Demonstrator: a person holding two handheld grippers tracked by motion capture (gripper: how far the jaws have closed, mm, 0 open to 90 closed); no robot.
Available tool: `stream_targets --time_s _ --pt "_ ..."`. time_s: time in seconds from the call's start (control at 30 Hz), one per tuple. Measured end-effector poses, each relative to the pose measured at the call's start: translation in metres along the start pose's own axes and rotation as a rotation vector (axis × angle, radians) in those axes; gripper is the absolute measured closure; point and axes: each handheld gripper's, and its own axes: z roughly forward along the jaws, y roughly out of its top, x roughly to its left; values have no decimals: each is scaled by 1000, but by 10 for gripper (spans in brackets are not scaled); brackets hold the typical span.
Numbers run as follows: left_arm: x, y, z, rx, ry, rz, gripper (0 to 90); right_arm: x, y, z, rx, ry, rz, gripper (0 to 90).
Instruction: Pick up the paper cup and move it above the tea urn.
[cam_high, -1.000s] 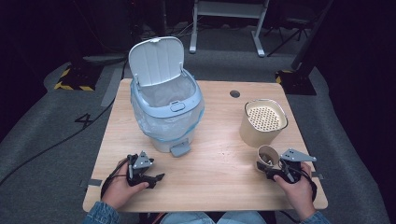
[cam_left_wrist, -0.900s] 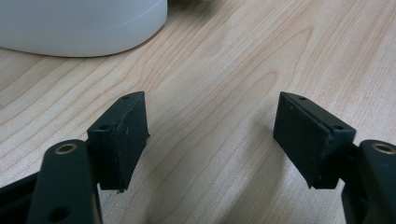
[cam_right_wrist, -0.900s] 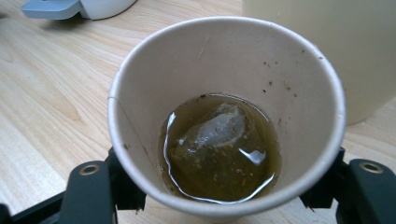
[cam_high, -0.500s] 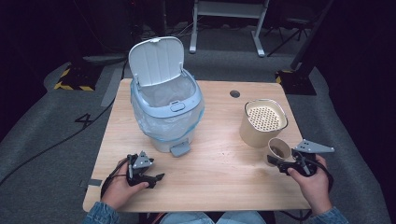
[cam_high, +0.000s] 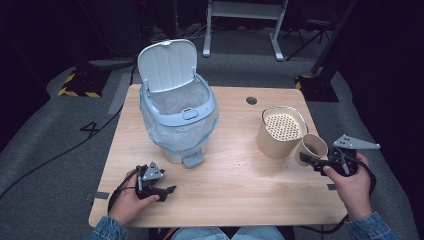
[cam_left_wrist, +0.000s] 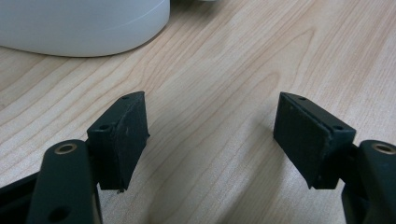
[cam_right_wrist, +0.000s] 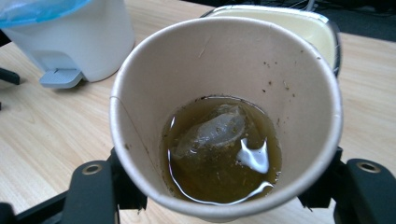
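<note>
I have the brown paper cup (cam_right_wrist: 226, 116) clamped between the jaws of the right gripper (cam_high: 320, 162), gripped across its lower wall and tipped so its mouth faces the gripper's camera. It holds a shallow pool of brown tea with a soaked tea bag (cam_right_wrist: 217, 130) lying in it.

Governing relation: in the high view the cup (cam_high: 313, 148) sits just beside the beige cylindrical container with the perforated strainer insert (cam_high: 281, 131), at roughly four o'clock from it, rim close to rim; whether the two touch I cannot settle. I judge the coming move to be a pour into that strainer, toward ten o'clock from the cup. The right hand is plainly the nearer one.

The left gripper (cam_high: 152, 184) rests low on the wooden bench (cam_high: 240, 190) at seven o'clock, jaws spread wide with nothing between them, near the white pedal bin with the blue liner and raised lid (cam_high: 177, 117) and well apart from the cup.

Hidden or unclear: the cup's base and the right pads are masked by the cup wall; the depth of liquid is hard to gauge; the bin's interior is indistinct.
</note>
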Motion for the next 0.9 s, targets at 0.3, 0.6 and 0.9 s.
stream_targets --time_s 0.3,0.6,0.9 --pt "0 1 1 0 1 2 258 -9 21 -8 -4 -23 7 344" --pt "0 2 2 2 3 0 253 -19 42 -11 1 -51 6 344" --pt "0 2 2 1 2 -3 252 -32 68 -4 2 -76 4 343"
